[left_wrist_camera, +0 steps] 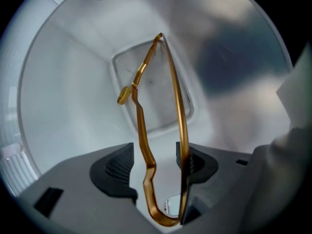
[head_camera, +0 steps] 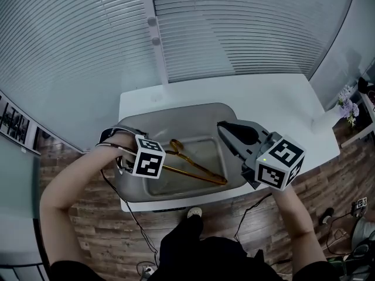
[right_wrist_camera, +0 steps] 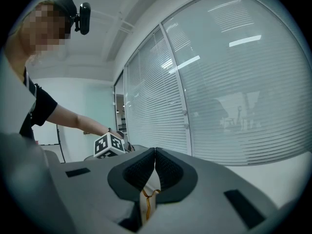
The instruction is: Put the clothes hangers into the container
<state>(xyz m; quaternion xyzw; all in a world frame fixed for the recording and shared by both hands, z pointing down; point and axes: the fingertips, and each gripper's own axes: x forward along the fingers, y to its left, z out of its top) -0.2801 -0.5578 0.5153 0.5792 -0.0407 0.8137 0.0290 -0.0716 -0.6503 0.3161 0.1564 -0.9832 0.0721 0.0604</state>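
Note:
A gold metal clothes hanger (head_camera: 193, 167) lies slanted inside the grey container (head_camera: 176, 113), its hook toward the left. In the left gripper view the hanger (left_wrist_camera: 141, 126) runs down into the container (left_wrist_camera: 73, 96), and its near looped end sits between the jaws of my left gripper (left_wrist_camera: 155, 162). Those jaws stand apart; one wire lies along the right pad and the left pad is clear of it. My right gripper (head_camera: 222, 126) hovers level over the container's right rim, shut with nothing in it (right_wrist_camera: 155, 152). A bit of the hanger (right_wrist_camera: 146, 201) shows below its pads.
The container stands at the near edge of a white table (head_camera: 263, 98) against a wall of blinds. A vase of purple flowers (head_camera: 347, 107) sits at the far right. Wooden floor and cables lie below the table's front edge.

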